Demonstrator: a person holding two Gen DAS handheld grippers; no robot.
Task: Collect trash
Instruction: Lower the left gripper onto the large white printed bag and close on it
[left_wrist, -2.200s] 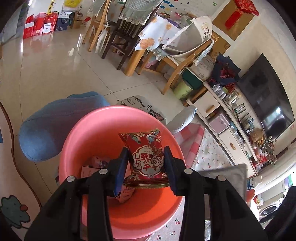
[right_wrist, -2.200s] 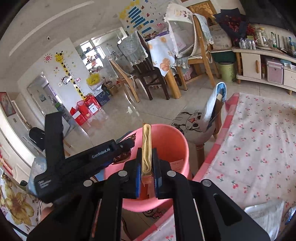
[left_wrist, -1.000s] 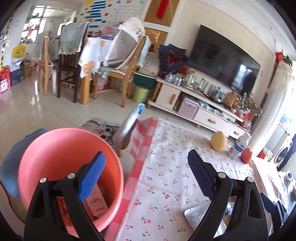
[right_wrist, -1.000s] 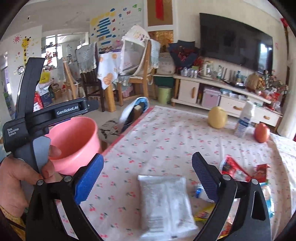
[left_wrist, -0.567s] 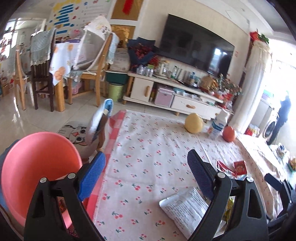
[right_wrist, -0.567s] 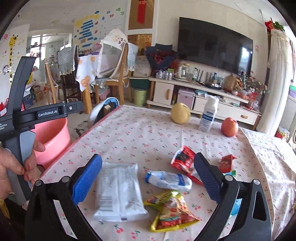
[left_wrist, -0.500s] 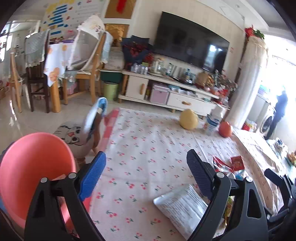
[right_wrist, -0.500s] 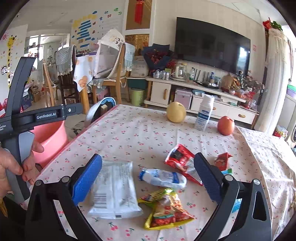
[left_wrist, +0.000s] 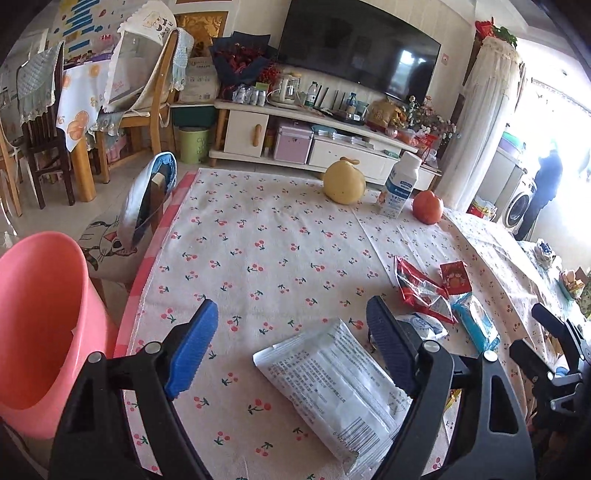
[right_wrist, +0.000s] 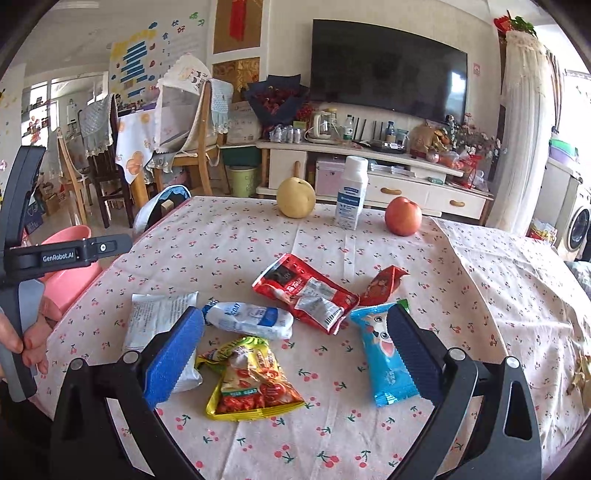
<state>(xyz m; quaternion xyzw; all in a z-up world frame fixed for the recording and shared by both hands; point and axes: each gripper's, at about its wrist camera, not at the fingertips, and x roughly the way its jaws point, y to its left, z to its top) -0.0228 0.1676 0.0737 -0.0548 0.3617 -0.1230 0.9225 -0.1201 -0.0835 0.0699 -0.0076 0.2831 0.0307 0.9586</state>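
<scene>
My left gripper (left_wrist: 291, 350) is open and empty above a flat white packet (left_wrist: 332, 387) on the cherry-print tablecloth (left_wrist: 258, 240). The pink bucket (left_wrist: 37, 325) stands off the table's left edge. My right gripper (right_wrist: 295, 354) is open and empty over a yellow snack bag (right_wrist: 251, 380). Around it lie a white-blue wrapper (right_wrist: 247, 317), a red packet (right_wrist: 306, 291), a small red wrapper (right_wrist: 384, 284), a blue wrapper (right_wrist: 384, 354) and the white packet (right_wrist: 155, 317).
A yellow pear (right_wrist: 295, 201), a white bottle (right_wrist: 351, 192) and a red apple (right_wrist: 402, 216) stand at the table's far side. A chair with a cushion (left_wrist: 147, 199) stands beside the bucket. Behind are a TV cabinet and dining chairs.
Both grippers held snack packets over the pink bucket, then opened empty. Both have swung right from the bucket to the table and now hover over the wrappers.
</scene>
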